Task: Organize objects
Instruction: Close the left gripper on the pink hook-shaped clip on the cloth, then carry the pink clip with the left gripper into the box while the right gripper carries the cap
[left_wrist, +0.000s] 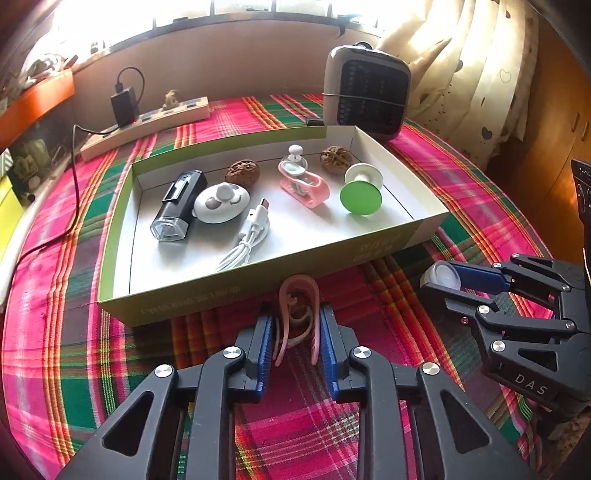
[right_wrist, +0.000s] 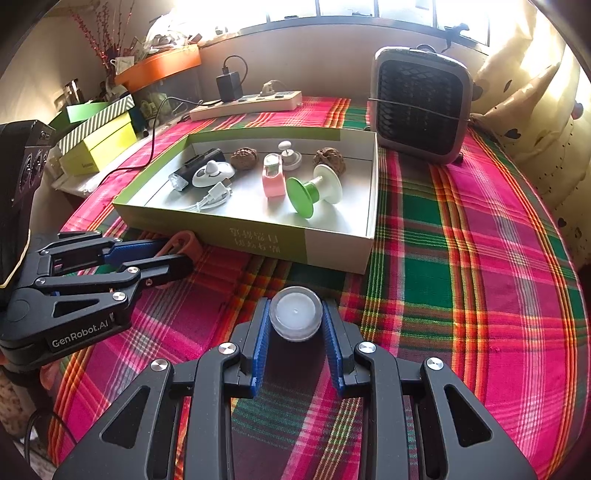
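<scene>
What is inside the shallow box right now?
Inside the box: a black bike light, white oval gadget, white cable, two walnuts, pink holder with a small bottle behind it, and a green-and-white spool. Anything under these is hidden.

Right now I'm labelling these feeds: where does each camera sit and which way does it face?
Left wrist: on the left gripper, which grips a pink clip; faces the box; right gripper at right.
Right wrist: on the right gripper, which grips a white cap; faces the box; left gripper at left.
Shared: box, heater, power strip.
</scene>
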